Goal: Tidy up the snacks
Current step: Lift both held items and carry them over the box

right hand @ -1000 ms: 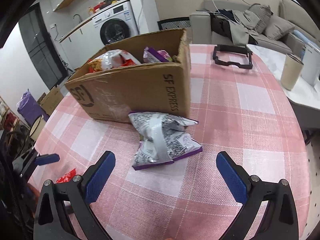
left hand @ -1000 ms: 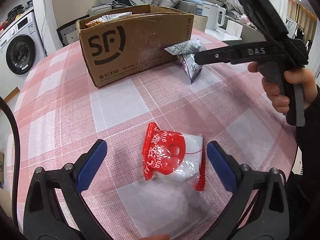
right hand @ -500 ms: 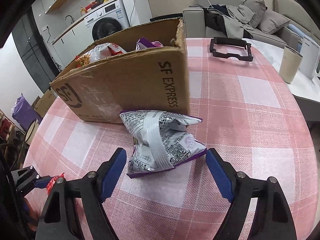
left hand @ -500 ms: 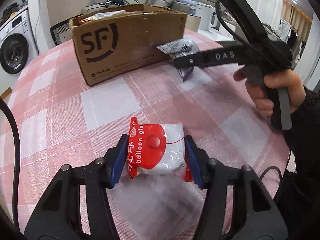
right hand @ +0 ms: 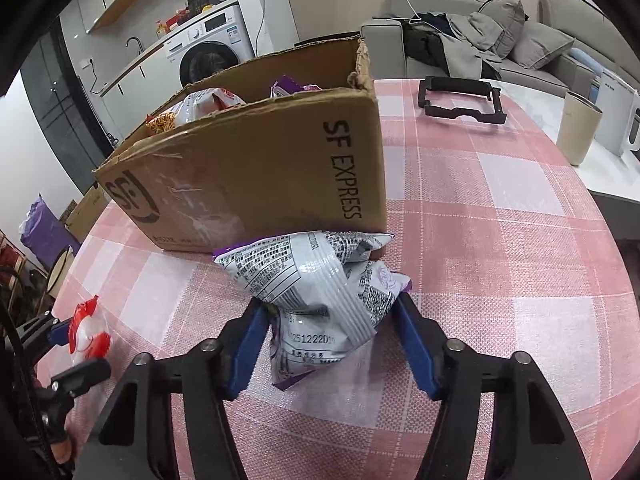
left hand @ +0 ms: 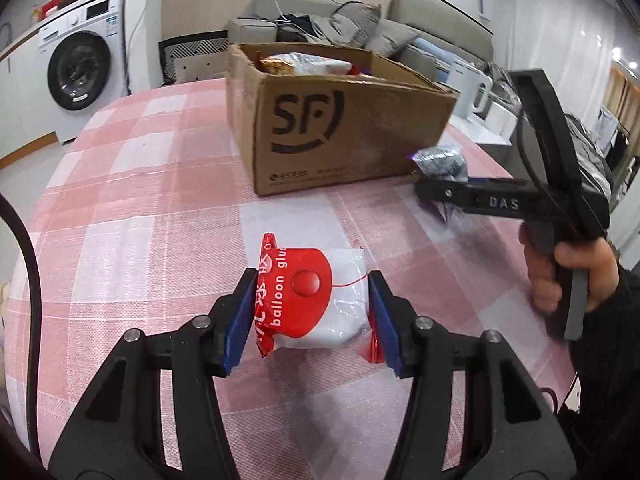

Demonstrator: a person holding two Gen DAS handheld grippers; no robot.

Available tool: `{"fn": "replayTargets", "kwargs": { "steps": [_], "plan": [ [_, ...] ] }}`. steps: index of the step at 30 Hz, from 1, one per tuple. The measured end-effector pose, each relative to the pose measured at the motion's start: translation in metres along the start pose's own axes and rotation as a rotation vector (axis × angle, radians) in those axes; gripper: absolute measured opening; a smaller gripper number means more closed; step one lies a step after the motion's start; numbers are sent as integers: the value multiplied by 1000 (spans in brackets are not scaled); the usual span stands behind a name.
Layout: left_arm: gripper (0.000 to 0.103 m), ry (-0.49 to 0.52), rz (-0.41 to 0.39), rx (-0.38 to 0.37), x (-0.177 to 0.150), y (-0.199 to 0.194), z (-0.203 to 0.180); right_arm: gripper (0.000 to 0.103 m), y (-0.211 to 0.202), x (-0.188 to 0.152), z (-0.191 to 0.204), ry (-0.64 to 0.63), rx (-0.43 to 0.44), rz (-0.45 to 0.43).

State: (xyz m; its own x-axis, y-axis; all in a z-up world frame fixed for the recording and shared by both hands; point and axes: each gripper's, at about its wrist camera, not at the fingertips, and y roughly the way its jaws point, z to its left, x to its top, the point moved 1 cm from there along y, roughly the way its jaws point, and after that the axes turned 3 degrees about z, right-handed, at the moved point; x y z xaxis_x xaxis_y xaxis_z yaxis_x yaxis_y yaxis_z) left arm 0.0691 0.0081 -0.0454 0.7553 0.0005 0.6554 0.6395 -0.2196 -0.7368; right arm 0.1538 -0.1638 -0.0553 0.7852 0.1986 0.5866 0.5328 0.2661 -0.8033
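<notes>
Nearest, the left hand-held gripper (left hand: 310, 314) clamps one red-and-white packet (left hand: 316, 300) just above the checked surface (left hand: 140, 216). The right hand-held gripper (right hand: 332, 344) grips one grey-and-purple bag (right hand: 320, 292) lying against one cardboard box (right hand: 260, 172). Beyond, at least two packets show inside the box.

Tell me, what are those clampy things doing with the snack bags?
A person is tidying snacks with two handheld grippers. The left gripper is shut on the red and white packet. The right gripper is shut on the silver and purple bag, which sits beside the cardboard box. Other snacks are already in the box; these two aren't yet.
</notes>
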Motion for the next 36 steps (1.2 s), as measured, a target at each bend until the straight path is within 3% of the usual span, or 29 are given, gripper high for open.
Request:
{"fn": "replayTargets", "kwargs": {
  "steps": [5,8,20,30,36],
  "plan": [
    [51,-33,-14,20,0,-4,14,47,-2,-2,-2,-1,34,2],
    [51,-44,-24,30,1,-5,18,45,-4,-3,-2,-4,54,-3],
    [51,-82,-48,65,1,-10,28,44,-27,-5,10,-44,121,-26],
    [51,-109,-68,86,9,-21,34,44,-48,-8,21,-54,264,-51],
    [51,-97,-102,99,17,-32,29,44,-63,-8,29,-70,297,-93]
  ]
}}
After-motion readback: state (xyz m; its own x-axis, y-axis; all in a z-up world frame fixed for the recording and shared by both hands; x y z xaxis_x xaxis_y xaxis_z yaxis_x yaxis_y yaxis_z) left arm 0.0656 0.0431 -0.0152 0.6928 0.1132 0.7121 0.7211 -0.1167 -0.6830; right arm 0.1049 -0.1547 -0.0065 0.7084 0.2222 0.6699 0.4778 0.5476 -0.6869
